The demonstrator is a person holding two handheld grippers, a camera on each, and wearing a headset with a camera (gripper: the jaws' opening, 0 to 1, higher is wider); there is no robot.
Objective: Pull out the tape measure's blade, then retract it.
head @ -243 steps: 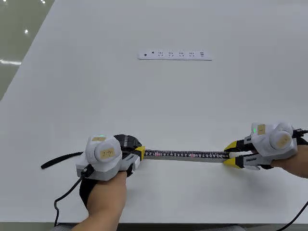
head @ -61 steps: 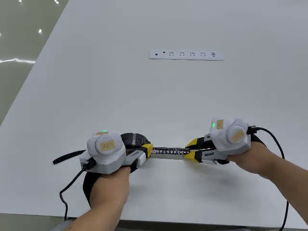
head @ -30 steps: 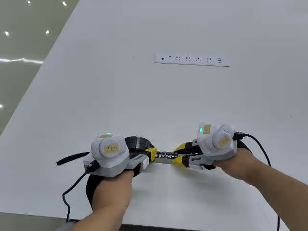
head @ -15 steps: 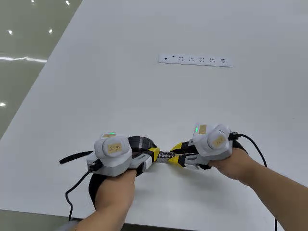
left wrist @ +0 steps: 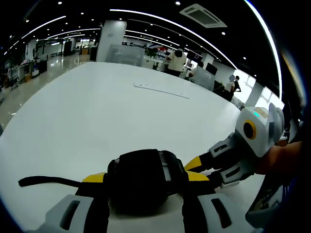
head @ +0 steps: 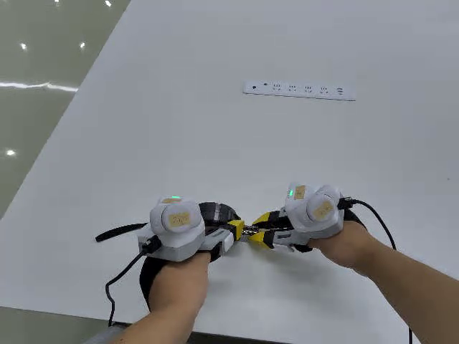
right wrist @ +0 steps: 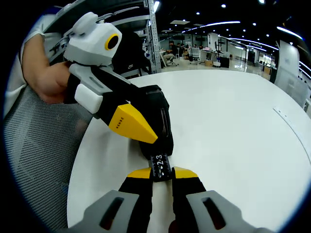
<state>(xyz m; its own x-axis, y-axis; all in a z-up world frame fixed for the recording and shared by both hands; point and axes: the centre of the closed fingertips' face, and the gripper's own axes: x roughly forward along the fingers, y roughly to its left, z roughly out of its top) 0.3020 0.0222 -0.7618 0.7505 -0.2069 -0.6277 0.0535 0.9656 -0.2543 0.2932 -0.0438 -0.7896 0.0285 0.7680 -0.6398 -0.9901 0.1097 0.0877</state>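
Head view: the left gripper (head: 234,231) is clamping the tape measure case (head: 215,213) on the white table (head: 179,129). The right gripper (head: 259,230) is sitting just beside it, with a short stub of blade (head: 248,231) between them.
Left gripper view: its jaws are pressing both sides of the black tape measure case (left wrist: 146,177).
Right gripper view: its jaws are pinching the blade (right wrist: 159,166) end, near the tape measure case (right wrist: 156,114).

Left gripper (head: 231,235) and right gripper (head: 258,229) nearly tip to tip, jaws of both clamped, forearms converging.
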